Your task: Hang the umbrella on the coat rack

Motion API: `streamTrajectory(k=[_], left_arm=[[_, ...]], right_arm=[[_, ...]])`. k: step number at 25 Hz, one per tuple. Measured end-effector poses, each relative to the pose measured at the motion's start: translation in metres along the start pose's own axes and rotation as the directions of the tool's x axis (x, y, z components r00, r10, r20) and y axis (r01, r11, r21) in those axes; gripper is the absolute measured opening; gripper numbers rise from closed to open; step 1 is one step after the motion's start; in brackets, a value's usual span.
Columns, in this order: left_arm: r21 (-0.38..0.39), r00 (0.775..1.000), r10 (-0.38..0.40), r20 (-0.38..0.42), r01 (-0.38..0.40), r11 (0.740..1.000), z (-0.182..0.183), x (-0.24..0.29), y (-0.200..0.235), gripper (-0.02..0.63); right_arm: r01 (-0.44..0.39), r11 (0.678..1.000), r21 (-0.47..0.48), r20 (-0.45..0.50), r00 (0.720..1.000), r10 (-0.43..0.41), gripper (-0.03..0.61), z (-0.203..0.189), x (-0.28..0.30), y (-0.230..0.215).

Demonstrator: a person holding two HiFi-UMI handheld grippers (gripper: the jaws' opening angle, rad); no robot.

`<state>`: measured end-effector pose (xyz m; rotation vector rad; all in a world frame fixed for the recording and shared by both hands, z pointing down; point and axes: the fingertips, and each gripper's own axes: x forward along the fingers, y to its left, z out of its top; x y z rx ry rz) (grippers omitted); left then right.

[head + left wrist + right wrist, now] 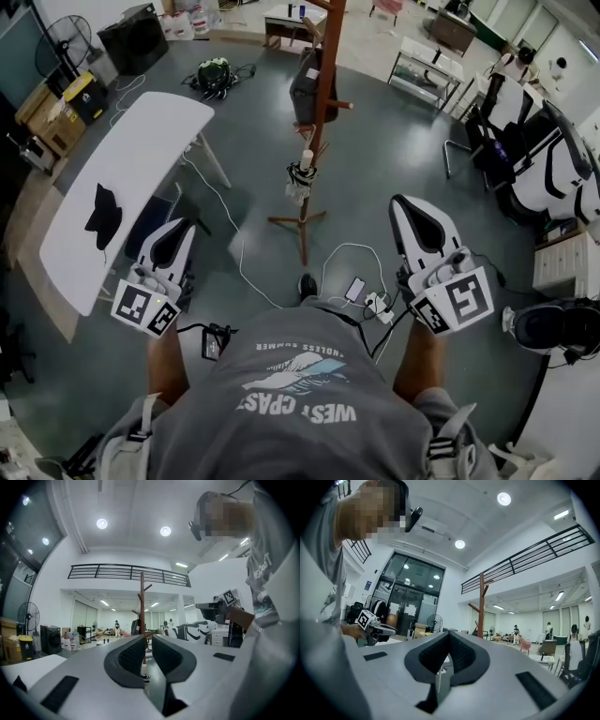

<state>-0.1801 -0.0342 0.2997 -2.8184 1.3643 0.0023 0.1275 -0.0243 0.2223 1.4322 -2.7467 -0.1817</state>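
Observation:
The brown wooden coat rack stands on the grey floor ahead of me. A folded umbrella with a white handle hangs low on its pole, and a dark bag hangs higher up. Both grippers are held low, well short of the rack, and neither holds anything. The left gripper points at the rack, and its jaws stand a narrow gap apart, through which the pole and umbrella show. The right gripper is to the right, its tips touching. In the right gripper view the rack stands right of the jaws.
A white folding table with a black item stands at the left. White cables and a phone lie on the floor by my feet. White machines and chairs crowd the right; a backpack lies behind the table.

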Motion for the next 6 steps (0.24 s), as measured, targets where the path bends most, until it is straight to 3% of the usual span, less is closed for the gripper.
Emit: streamTrajectory(k=[6], left_arm=[[0.0,1.0,-0.005,-0.004,0.005,1.0,0.0,0.0043,-0.0049,0.055]], right_arm=[[-0.002,1.0,0.009,0.002,1.0,0.002,0.028,-0.0012,-0.0026,-0.0038]])
